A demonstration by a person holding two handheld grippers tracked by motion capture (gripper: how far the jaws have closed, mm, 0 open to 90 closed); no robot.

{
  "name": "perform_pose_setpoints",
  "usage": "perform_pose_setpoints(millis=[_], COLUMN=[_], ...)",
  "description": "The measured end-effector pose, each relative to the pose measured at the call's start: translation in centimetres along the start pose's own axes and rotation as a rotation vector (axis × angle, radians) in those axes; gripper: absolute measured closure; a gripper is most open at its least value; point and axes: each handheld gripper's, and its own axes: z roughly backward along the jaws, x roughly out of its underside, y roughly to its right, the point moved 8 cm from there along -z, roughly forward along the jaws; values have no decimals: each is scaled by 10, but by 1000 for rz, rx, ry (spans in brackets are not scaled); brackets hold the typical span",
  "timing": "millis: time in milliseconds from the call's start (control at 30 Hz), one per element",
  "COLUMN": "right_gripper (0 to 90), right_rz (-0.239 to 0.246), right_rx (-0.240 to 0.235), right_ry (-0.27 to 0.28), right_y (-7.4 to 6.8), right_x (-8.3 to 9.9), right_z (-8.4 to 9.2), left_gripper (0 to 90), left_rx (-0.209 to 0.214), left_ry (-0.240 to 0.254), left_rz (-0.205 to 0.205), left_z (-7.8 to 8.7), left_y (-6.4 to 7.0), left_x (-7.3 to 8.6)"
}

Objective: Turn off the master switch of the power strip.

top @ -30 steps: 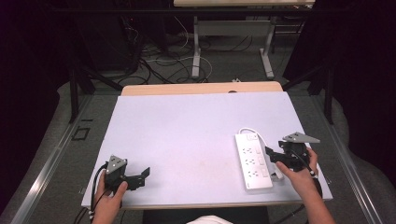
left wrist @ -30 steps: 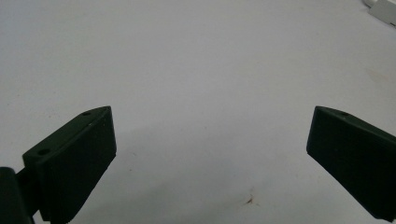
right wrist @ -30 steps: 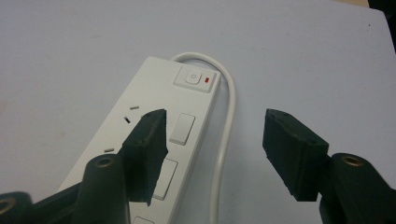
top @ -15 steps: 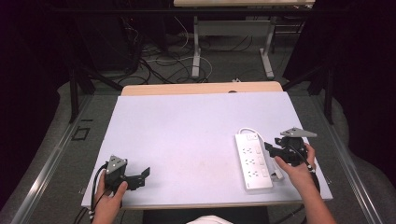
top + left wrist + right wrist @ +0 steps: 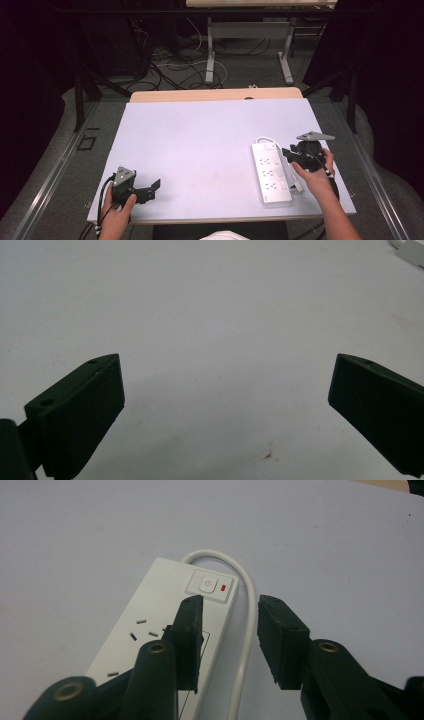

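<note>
Hovering over power strip (image 5: pixel 165 625), right claw (image 5: pixel 227 625) narrowly parted; left claw (image 5: pixel 225 390) wide

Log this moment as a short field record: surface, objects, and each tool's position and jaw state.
surface: white table, bare in the middle
object: white power strip, lying flat on the table's right side
switch: power button with a red mark at the strip's far end
cord: white cable looping from the switch end and running along the strip's side
left tool: near the front left corner, jaws wide apart, nothing between them
right tool: over the strip's edge and cable, jaws apart, gripping nothing
</note>
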Motion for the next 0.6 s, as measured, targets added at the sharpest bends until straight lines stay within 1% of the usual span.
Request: perform_pose_setpoints(millis=[33,67,100,233,267,333,433,500,533,567,600], right_gripper=[650,657,682,714,732,749,774,794,805,826,826], right_rz=[-6,7,7,14,25,23,25,32,43,44,44], right_rx=[-2,0,2,-4,-8,-16,-26,-36,-39,-45,-45], right_ry=[-2,-6,-19,-38,-54,-70,-85,-100,-104,-122,-122], right_y=[-1,0,0,-1,0,0,0,0,1,2,2], right_x=[-1,-2,-4,-5,-6,-7,-7,-8,-8,-9,-9], right_z=[-1,-2,-3,-7,-10,-13,-15,-17,-17,-19,-19], left_gripper=[15,15,16,16,16,16,16,16,16,16,16], left_rx=[1,1,1,0,0,0,2,2,1,1,2], left_ry=[0,0,-1,3,3,3,-3,-2,-3,-3,-4], left_rz=[1,1,1,0,2,0,-3,-2,-2,-2,-2], left_z=[0,0,0,0,0,0,0,0,0,0,0], left_y=[0,0,0,0,0,0,0,0,0,0,0], left_x=[0,0,0,0,0,0,0,0,0,0,0])
